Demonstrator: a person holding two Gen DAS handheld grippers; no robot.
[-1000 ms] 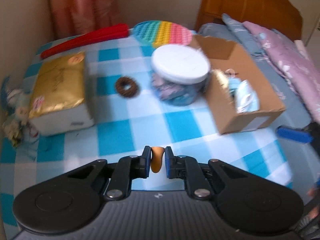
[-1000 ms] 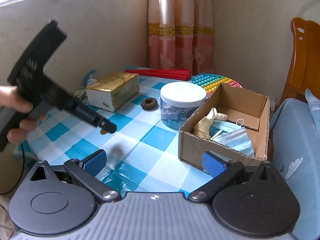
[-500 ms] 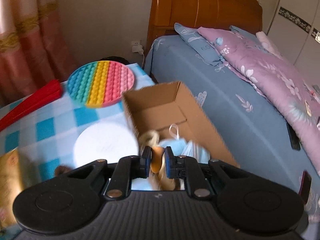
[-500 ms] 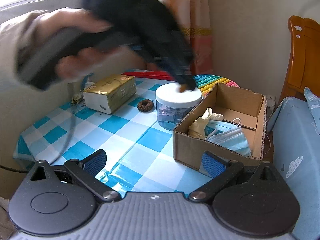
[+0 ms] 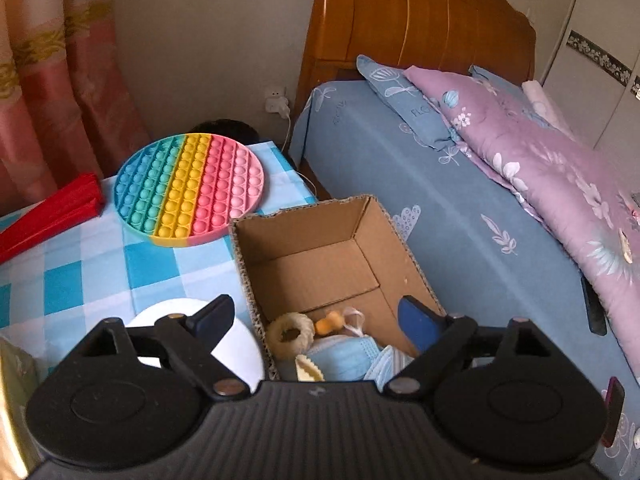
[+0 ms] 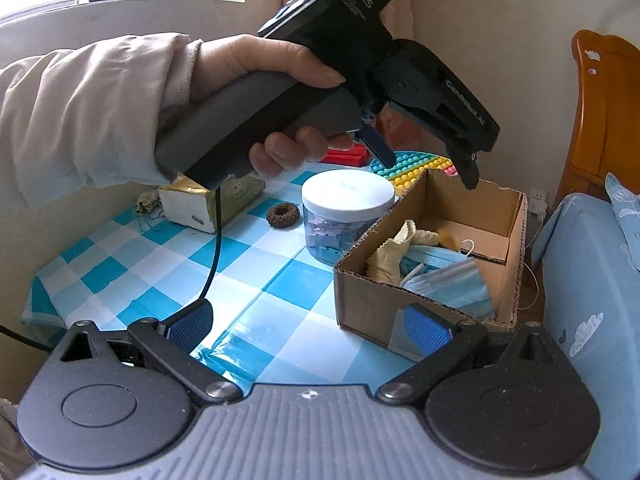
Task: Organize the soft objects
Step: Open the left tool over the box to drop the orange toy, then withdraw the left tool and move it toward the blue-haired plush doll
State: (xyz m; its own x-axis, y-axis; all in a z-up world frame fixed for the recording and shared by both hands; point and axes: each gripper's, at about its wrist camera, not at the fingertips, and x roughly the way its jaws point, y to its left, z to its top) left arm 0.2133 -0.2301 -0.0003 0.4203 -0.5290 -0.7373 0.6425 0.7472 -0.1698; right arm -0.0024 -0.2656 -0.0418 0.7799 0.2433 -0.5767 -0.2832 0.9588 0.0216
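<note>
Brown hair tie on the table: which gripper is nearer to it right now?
Left. The left gripper hangs open above the cardboard box, beyond the hair tie; the right gripper sits farther back, at the table's near edge.

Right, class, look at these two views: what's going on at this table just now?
A person holds a gripper in each hand and is sorting soft things into the brown cardboard box. The left gripper hangs over the box; its jaws have just been opening, and nothing is between them. A small orange soft piece lies inside by the cream ring and blue face masks. The right gripper waits open, empty.
</note>
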